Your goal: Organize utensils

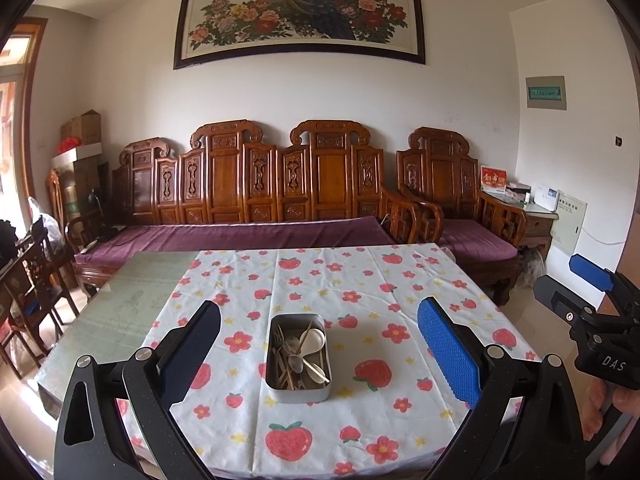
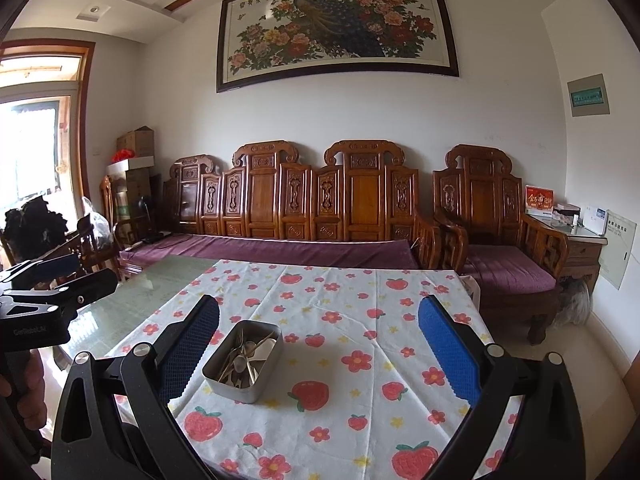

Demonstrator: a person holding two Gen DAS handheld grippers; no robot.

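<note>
A jumble of utensils [image 1: 298,354] is lying in one rectangular metal tin [image 1: 297,394], piled loosely and crossing one another: a white ceramic spoon is resting against the far right corner, several metal spoons and at least one fork are tangling in the middle, and pale wooden sticks that look like chopsticks are slanting across them. An exact count of the pieces is not readable. The tin is sitting near the front middle of a white tablecloth [image 1: 360,280] printed with strawberries and red flowers, which is covering the right part of a glass-topped table [image 1: 120,300].

The left gripper [image 1: 320,344] is hovering above the near table edge with its blue-padded fingers [image 1: 448,356] spread wide, framing the tin without touching it. The right gripper [image 2: 318,348] is hanging likewise, fingers [image 2: 450,354] well apart, holding nothing, the tin just beside its left finger.

Beyond the table a carved wooden sofa [image 1: 260,184] with purple cushions is standing under one framed peacock picture [image 1: 300,8].
</note>
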